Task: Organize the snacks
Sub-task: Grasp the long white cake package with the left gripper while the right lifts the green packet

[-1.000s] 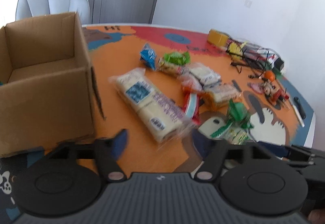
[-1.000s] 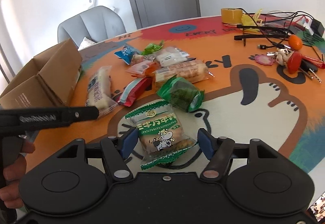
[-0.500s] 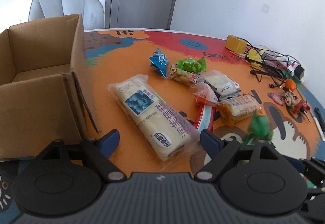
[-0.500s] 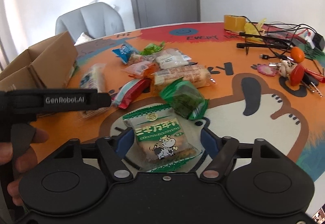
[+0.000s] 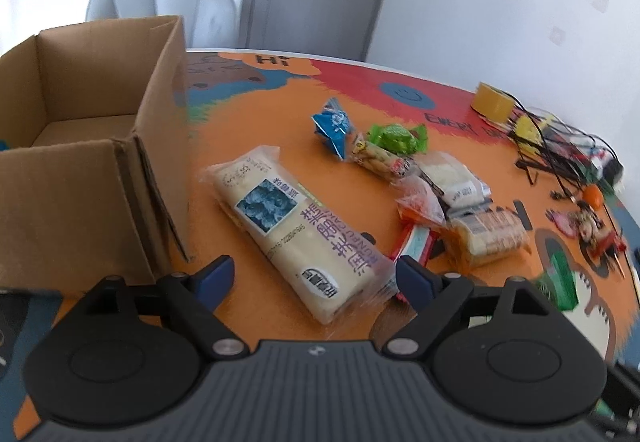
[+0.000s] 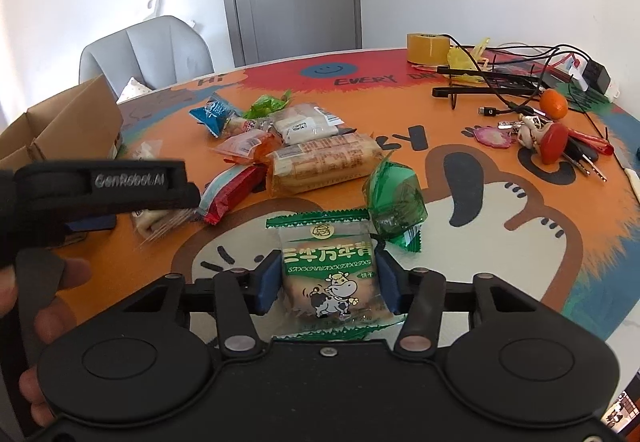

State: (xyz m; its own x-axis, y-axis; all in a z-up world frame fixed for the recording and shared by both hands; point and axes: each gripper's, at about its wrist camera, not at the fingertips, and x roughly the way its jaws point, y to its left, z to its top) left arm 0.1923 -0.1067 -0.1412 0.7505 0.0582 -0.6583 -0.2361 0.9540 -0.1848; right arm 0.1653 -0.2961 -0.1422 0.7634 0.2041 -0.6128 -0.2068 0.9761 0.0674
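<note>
On the colourful round table (image 6: pixel 480 242) lies a green biscuit packet (image 6: pixel 328 262) with a cow on it. My right gripper (image 6: pixel 327 282) is closing on it, and both blue pads touch its sides. A long pale cake packet (image 5: pixel 296 226) lies beside the open cardboard box (image 5: pixel 80 201). Its near end sits between the fingers of my left gripper (image 5: pixel 314 274), whose jaws are opening and do not touch it. In the right wrist view that left gripper's black body (image 6: pixel 104 185) and a person's hand (image 6: pixel 52 282) fill the left side. Several more snack packets (image 6: pixel 324 161) lie heaped mid-table.
A dark green packet (image 6: pixel 394 197) lies just beyond the held one. A tape roll (image 6: pixel 426 47), cables (image 6: pixel 500 81), an orange fruit (image 6: pixel 553 103) and keys (image 6: pixel 532 129) crowd the far right. A grey chair (image 5: pixel 160 5) stands behind the box.
The right jaws have closed in from either side onto the green biscuit packet. My left gripper has shifted so that the long cake packet's end lies between its jaws, which now stand wider.
</note>
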